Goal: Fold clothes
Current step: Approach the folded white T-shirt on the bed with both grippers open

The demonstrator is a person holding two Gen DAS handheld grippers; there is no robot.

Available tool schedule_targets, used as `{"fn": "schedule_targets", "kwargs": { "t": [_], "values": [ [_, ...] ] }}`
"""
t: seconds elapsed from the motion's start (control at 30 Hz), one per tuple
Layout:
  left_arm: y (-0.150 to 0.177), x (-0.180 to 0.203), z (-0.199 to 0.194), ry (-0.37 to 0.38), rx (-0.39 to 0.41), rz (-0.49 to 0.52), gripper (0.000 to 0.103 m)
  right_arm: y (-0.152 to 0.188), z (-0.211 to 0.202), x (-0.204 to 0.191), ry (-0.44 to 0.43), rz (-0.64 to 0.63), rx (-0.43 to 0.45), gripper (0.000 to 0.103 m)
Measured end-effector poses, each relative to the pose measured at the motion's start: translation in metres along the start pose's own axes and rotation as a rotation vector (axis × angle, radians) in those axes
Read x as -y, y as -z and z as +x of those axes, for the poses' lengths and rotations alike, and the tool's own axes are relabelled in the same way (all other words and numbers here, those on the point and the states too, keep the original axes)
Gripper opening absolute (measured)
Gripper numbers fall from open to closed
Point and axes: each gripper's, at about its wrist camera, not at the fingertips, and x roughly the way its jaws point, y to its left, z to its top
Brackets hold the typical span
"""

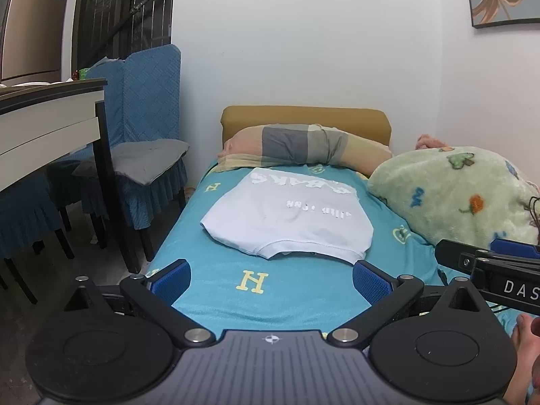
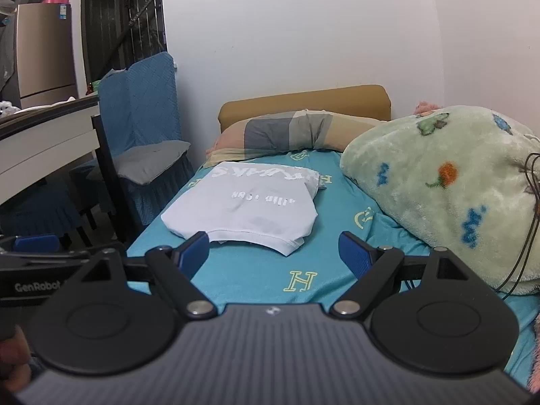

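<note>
Nearest you, your left gripper point(image 1: 270, 281) hangs over the near end of the turquoise bedsheet point(image 1: 209, 303), its blue-padded fingers point(image 1: 172, 281) spread wide with only sheet between them. Your right gripper point(image 2: 275, 258) is equally wide apart and holds nothing; it sits just beside the left one, whose black body shows at the left edge of the right wrist view.

Just past both sets of fingertips lies the white T-shirt point(image 1: 287, 216), already folded into a compact rectangle and lying flat in the middle of the bed, its hem edge toward you and its white lettering toward the far end. Nothing lies between the grippers and the shirt.

To the right of the shirt, a bulky green fleece blanket point(image 2: 438, 185) is heaped on the bed, close to the shirt's right edge; thin dark cords point(image 2: 530, 209) hang across it. Left of the bed stand blue-covered chairs point(image 1: 148, 118), one with a grey cushion point(image 1: 148, 158), beside a white table point(image 1: 44, 128).

Beyond the shirt, a checked pillow point(image 1: 303, 148) lies across the bed against a mustard headboard point(image 1: 303, 118) and the white wall.
</note>
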Motion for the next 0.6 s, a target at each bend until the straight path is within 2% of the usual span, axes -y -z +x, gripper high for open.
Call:
{"fn": "schedule_targets", "kwargs": {
  "t": [0.37, 0.6],
  "values": [
    [0.010, -0.007, -0.001, 0.009, -0.005, -0.002, 0.103, 0.001, 0.001, 0.003, 0.007, 0.021, -0.010, 0.085],
    [0.004, 0.003, 0.000, -0.007, -0.014, 0.020, 0.103, 0.002, 0.000, 0.004, 0.015, 0.035, -0.004, 0.085]
  ]
}}
